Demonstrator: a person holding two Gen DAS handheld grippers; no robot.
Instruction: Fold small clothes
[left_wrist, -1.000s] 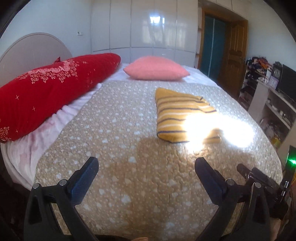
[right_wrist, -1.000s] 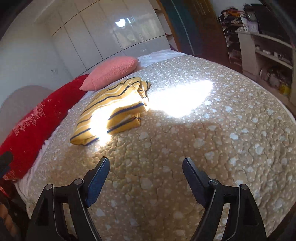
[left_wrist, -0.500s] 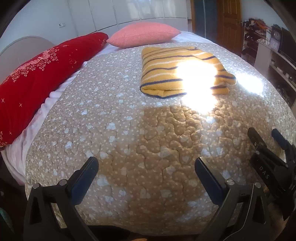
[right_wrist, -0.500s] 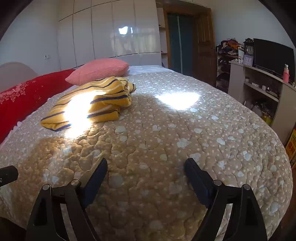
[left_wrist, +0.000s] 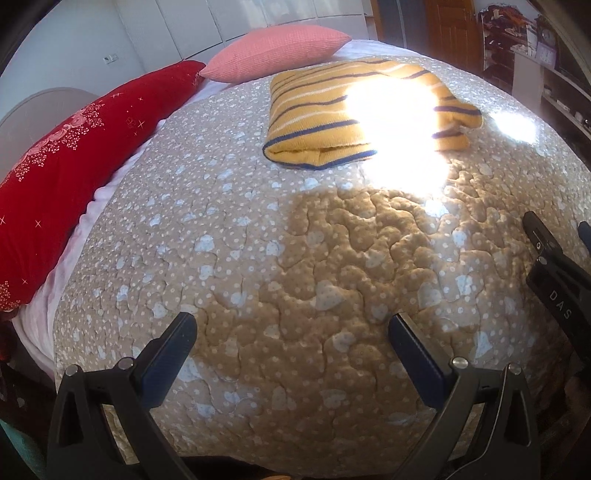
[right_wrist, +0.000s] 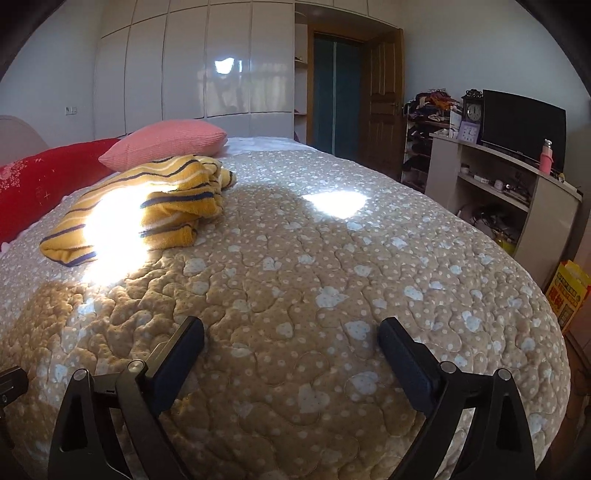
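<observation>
Well, I'm looking down over the bed (left_wrist: 258, 280), and its tan quilt with pale hearts fills nearly everything I can see from both hands. Along the far left edge lie the long red pillow (left_wrist: 74, 162) and, beyond it, the pink pillow (left_wrist: 277, 50), with white cupboards (right_wrist: 192, 74) and a wooden door (right_wrist: 380, 103) behind, and a desk with a screen (right_wrist: 522, 122) off to my right.

The one garment in sight is the yellow striped sweater (left_wrist: 332, 122), lying on the quilt near the pink pillow, well apart from both my tools and partly washed out by a patch of sun. From my left view it reads as a fairly neat folded bundle with a doubled edge facing me; from my right view (right_wrist: 159, 199) its far end looks bunched and loose, so I'd judge the fold mostly done but maybe wanting a tidy. I see no other small clothes waiting on the bed, so I can't tell what is left beyond this piece.

My left tongs (left_wrist: 291, 339) stand wide apart over bare quilt, gripping nothing. My right tongs (right_wrist: 291, 341) are opening and nearly at full spread, with only quilt between them; their tip also shows at the right edge of my left view
</observation>
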